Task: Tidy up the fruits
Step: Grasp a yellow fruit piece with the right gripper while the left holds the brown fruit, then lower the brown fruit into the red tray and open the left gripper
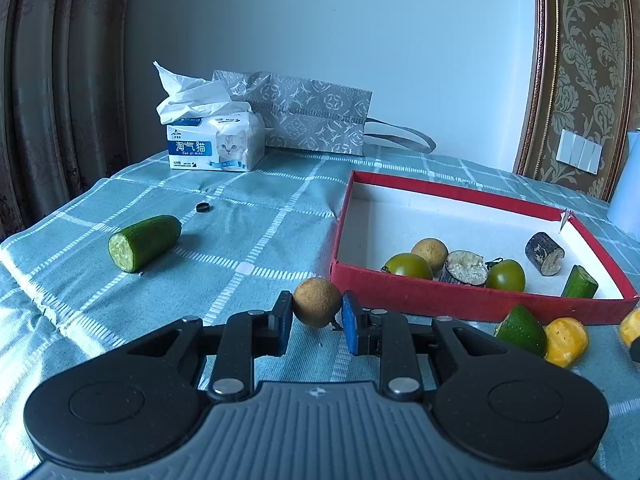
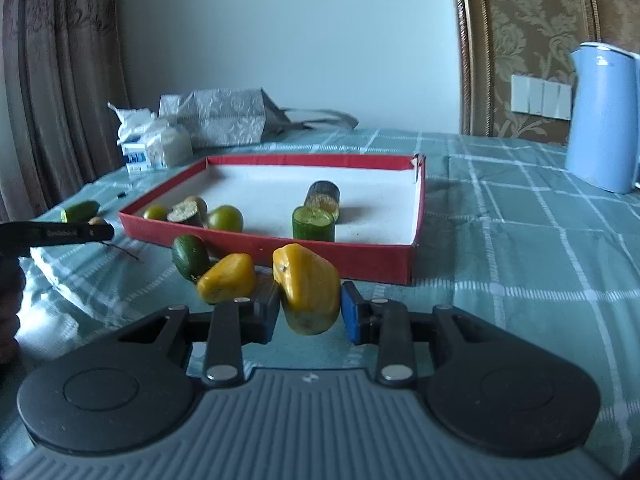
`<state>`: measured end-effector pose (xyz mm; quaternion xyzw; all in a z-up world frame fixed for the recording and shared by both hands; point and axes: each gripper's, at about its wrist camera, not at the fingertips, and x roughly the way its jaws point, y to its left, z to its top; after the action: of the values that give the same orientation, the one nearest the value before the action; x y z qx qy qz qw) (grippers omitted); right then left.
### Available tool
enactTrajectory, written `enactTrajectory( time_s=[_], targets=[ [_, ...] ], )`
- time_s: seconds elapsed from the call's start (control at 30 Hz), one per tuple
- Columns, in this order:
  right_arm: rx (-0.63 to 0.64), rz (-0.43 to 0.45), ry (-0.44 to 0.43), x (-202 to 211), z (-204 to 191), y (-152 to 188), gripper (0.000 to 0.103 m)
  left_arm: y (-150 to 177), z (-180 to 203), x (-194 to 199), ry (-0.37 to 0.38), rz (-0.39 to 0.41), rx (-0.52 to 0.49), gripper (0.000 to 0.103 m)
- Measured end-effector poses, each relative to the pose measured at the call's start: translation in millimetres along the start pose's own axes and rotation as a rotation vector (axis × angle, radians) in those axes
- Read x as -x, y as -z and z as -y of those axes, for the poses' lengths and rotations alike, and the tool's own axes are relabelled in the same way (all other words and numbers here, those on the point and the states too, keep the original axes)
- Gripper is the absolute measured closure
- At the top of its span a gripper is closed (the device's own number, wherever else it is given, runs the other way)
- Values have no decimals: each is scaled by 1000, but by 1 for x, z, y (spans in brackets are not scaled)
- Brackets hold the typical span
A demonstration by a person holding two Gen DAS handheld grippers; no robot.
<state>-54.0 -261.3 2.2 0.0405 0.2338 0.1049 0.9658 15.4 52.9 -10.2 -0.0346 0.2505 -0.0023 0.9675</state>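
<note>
Left wrist view: left tongs [image 1: 316, 316] clamped on a round brown fruit [image 1: 317, 301], just off the red box's [image 1: 460, 300] near-left corner, over the table [image 1: 240, 220]. Half cucumber [image 1: 144, 242] lies toward the left edge.

Right wrist view: right tongs [image 2: 309, 307] clamped on a yellow pepper piece [image 2: 306, 288], in front of the box's near wall.

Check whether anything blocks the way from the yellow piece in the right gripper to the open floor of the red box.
Only the box's own near wall stands between them. The yellow piece, gripped by the right gripper, sits just outside the red box; beyond that wall, the white floor right of the upright cucumber piece looks bare.
</note>
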Motion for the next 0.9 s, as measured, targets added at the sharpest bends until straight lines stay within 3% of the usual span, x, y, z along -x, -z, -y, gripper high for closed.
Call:
enactTrajectory(
  time_s=[0.43, 0.9],
  targets=[
    [-99, 87, -36, 21, -3, 9, 72, -4, 10, 6, 7, 21, -19, 78],
    [-175, 156, -61, 31, 11, 13, 72, -47, 68, -8, 12, 74, -136, 78]
  ],
)
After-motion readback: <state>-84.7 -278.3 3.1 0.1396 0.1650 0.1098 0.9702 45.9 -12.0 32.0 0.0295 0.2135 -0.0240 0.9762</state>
